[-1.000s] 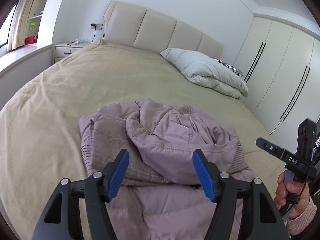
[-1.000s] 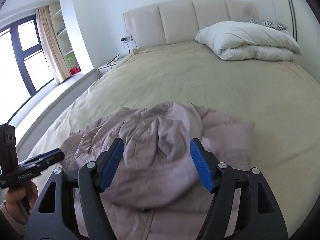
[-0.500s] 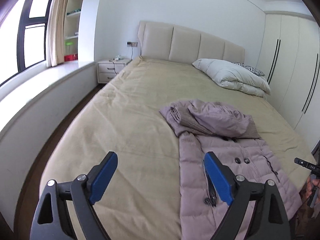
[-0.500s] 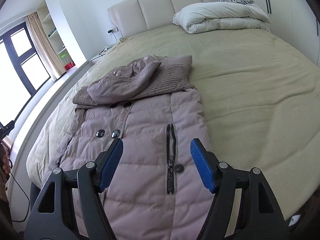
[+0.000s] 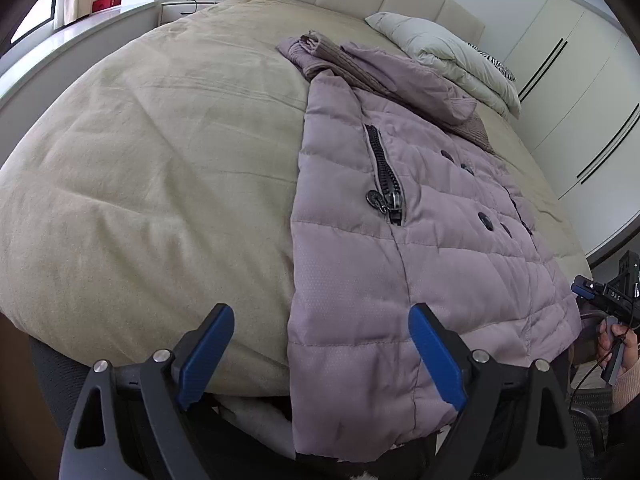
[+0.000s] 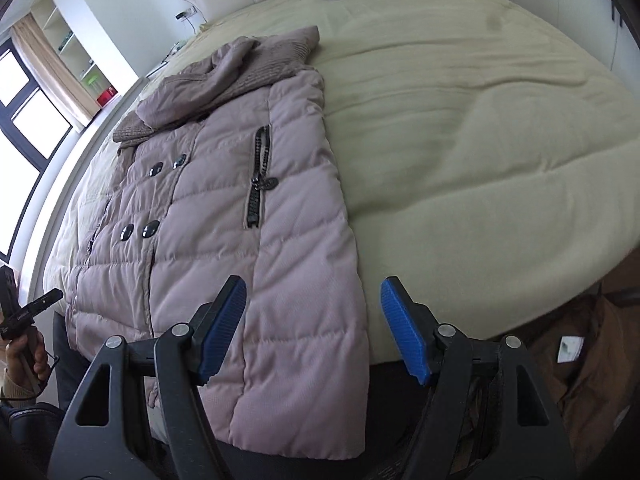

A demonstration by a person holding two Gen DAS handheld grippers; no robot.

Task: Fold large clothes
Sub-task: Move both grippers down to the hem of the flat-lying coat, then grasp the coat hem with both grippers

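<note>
A mauve quilted jacket [image 5: 400, 248] lies front up and lengthways on the beige bed [image 5: 140, 160], hood and knit collar at the far end, hem hanging over the near edge. My left gripper [image 5: 320, 354] stands open above the hem's left corner, pads clear of the cloth. In the right wrist view the jacket [image 6: 224, 208] shows its zip pocket and dark buttons. My right gripper [image 6: 314, 328] is open over the hem's right edge, with nothing gripped. Each gripper shows in the other's view, right gripper [image 5: 600, 296] and left gripper [image 6: 32, 310], held in a hand.
A folded white duvet [image 5: 440, 48] lies by the padded headboard. White wardrobes [image 5: 580, 100] line the right wall; a nightstand [image 5: 184, 8] and a window [image 6: 24, 120] are on the left. Brown cloth [image 6: 592, 360] lies on the floor past the bed's [image 6: 460, 120] edge.
Both grippers have drawn back from the hood end to the foot of the bed and tipped downward. The left jaws stand wider than a second ago. The jacket's whole body has come into view.
</note>
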